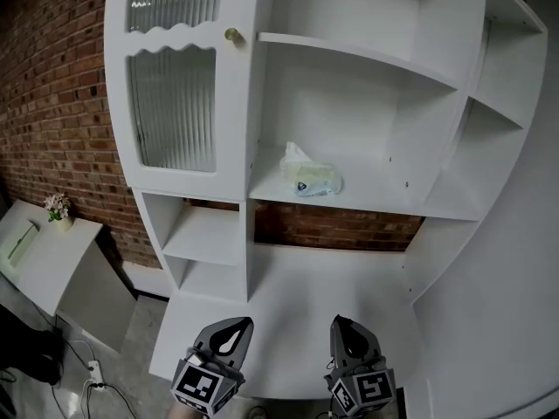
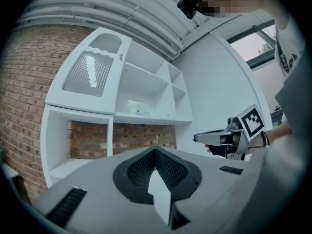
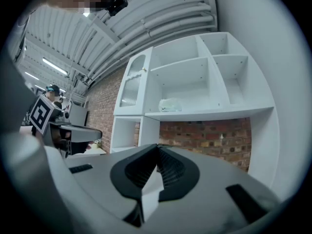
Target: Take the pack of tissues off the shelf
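Matt white shelf, ribbed glass door, rough brick wall, glossy plastic tissue pack

The pale, seemingly crumpled pack of tissues lies on the white shelf.

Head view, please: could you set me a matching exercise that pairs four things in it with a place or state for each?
Things:
1. pack of tissues
2. brass knob
3. potted flowers
4. right gripper

Places or states:
A. on the edge of the ribbed-glass door
B. on the low white cabinet at far left
C. lying on the open shelf
D. shut and empty, at the bottom of the view

Pairs: 1-C, 2-A, 3-B, 4-D.
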`<state>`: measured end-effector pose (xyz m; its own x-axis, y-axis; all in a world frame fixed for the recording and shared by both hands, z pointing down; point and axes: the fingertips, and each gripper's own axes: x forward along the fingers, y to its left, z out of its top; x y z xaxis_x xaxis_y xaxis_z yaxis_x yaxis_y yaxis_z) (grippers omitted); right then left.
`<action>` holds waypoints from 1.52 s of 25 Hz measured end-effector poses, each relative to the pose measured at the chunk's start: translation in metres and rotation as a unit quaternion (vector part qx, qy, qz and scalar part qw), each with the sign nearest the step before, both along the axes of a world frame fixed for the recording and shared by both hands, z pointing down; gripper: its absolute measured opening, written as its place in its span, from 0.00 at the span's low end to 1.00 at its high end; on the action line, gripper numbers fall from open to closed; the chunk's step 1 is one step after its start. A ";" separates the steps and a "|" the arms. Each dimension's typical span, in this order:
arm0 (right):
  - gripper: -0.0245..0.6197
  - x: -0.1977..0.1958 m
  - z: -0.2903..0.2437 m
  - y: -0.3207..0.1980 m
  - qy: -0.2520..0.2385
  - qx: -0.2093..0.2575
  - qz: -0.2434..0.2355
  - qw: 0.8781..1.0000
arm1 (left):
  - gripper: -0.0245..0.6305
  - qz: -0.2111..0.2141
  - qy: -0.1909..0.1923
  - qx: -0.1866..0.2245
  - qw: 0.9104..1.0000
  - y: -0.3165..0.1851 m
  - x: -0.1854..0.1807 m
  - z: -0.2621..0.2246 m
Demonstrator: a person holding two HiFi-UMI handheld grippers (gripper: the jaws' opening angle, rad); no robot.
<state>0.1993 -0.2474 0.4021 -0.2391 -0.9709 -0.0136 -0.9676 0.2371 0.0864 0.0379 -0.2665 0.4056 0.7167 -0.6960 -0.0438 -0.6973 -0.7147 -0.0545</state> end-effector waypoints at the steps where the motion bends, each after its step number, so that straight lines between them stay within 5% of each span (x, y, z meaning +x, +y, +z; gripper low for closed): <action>1: 0.04 0.000 -0.003 -0.007 0.001 0.003 -0.007 1.000 | 0.06 -0.004 0.003 0.003 1.000 -0.006 0.000 -0.001; 17: 0.05 0.003 -0.079 -0.102 0.030 0.040 -0.107 0.993 | 0.06 -0.054 0.003 0.040 0.998 -0.050 0.015 -0.051; 22: 0.38 0.004 -0.123 -0.140 0.060 0.061 -0.109 0.990 | 0.06 -0.065 -0.002 0.051 0.997 -0.058 0.017 -0.056; 25: 0.44 0.007 -0.153 -0.169 0.094 0.070 -0.105 0.988 | 0.06 -0.068 -0.007 0.050 0.996 -0.063 0.017 -0.055; 38: 0.45 0.009 -0.164 -0.258 0.114 -0.014 -0.080 0.990 | 0.06 -0.089 -0.005 0.078 0.993 -0.088 0.007 -0.077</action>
